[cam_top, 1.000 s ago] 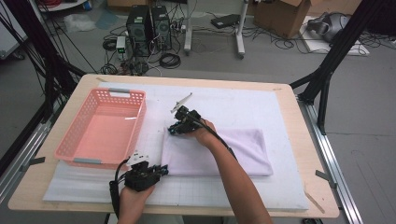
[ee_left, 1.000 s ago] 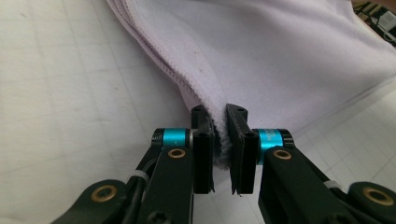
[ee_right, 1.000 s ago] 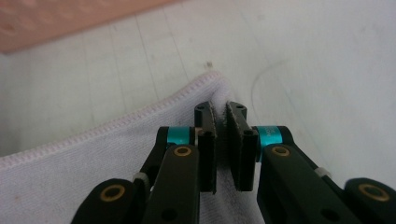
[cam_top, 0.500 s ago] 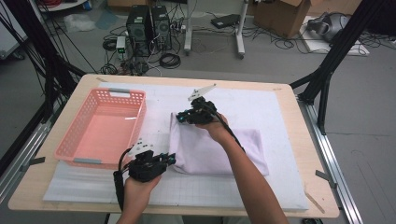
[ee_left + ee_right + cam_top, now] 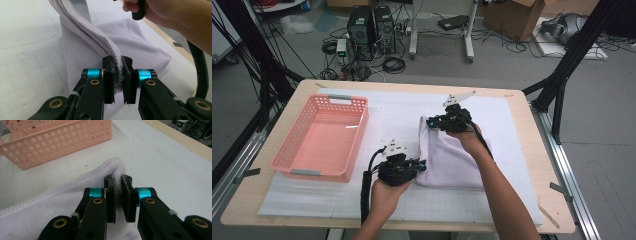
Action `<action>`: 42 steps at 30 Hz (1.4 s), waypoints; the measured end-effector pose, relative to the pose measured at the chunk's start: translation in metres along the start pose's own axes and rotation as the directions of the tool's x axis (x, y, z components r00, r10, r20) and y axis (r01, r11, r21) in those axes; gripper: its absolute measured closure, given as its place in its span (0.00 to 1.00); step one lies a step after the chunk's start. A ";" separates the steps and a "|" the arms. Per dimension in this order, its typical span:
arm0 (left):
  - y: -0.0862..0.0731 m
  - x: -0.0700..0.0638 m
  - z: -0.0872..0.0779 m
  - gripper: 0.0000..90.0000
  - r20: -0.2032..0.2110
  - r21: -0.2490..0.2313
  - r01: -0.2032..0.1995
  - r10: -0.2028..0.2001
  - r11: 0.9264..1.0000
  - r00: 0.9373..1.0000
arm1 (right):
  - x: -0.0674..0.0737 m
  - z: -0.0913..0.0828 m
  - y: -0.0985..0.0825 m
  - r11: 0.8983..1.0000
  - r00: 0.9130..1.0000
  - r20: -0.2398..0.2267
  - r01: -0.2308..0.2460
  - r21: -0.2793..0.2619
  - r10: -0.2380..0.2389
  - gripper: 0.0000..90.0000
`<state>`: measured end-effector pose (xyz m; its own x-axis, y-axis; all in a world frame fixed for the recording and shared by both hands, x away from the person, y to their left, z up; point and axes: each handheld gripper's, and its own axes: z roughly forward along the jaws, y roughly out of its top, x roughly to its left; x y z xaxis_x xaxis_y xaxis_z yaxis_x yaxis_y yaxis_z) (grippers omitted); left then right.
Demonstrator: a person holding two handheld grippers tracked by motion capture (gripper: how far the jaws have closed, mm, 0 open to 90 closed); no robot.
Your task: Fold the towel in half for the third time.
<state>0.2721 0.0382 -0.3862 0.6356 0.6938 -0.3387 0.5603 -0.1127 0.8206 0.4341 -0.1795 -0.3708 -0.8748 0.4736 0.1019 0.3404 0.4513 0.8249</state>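
Towel point(image 5: 452, 160), pale lilac and already doubled over, lay on the white mat point(image 5: 512, 150) at the middle of the table point(image 5: 307, 87), its left-hand edge lifted clear of the surface between two hand-held tools. The left gripper point(image 5: 418, 164) had its jaws closed tight on the near corner, the stitched hem pinched between the pads in the left gripper view point(image 5: 117, 75). The right gripper point(image 5: 430, 122) was likewise clamped on the far corner, where the right gripper view showed the rounded hem point(image 5: 117, 173) squeezed between its pads.

The step appeared to be a further fold, carrying the raised edge across the cloth. To do it well, both corners would probably need to travel level and together, with the edge kept taut between them, so that it landed square on the opposite side without a twist or a sag in the middle. The layers in each grip looked thick, and one could slip free if a hand pulled ahead of the other.

A pink basket point(image 5: 319, 137) stood empty to the left on the mat, apart from the cloth. Nothing lay on the mat to the right, where the fold seemed headed.
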 end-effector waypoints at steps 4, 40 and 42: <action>0.005 -0.009 0.016 0.90 0.026 0.021 -0.014 0.013 1.000 1.000 | -0.005 -0.010 -0.008 1.000 1.000 0.016 -0.009 -0.002 0.009 0.92; 0.009 -0.033 0.049 0.47 0.007 -0.050 -0.153 0.154 0.987 0.988 | -0.047 -0.080 -0.088 0.999 0.988 0.154 -0.035 0.017 0.032 0.93; 0.007 -0.023 0.044 0.47 -0.005 -0.043 -0.152 0.152 0.987 0.988 | -0.047 -0.082 -0.090 0.999 0.986 0.158 -0.046 0.017 0.042 0.93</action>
<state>0.2846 -0.0102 -0.3933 0.7107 0.6722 -0.2076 0.4336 -0.1860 0.8817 0.4165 -0.3042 -0.4040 -0.7941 0.6060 0.0475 0.3859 0.4423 0.8096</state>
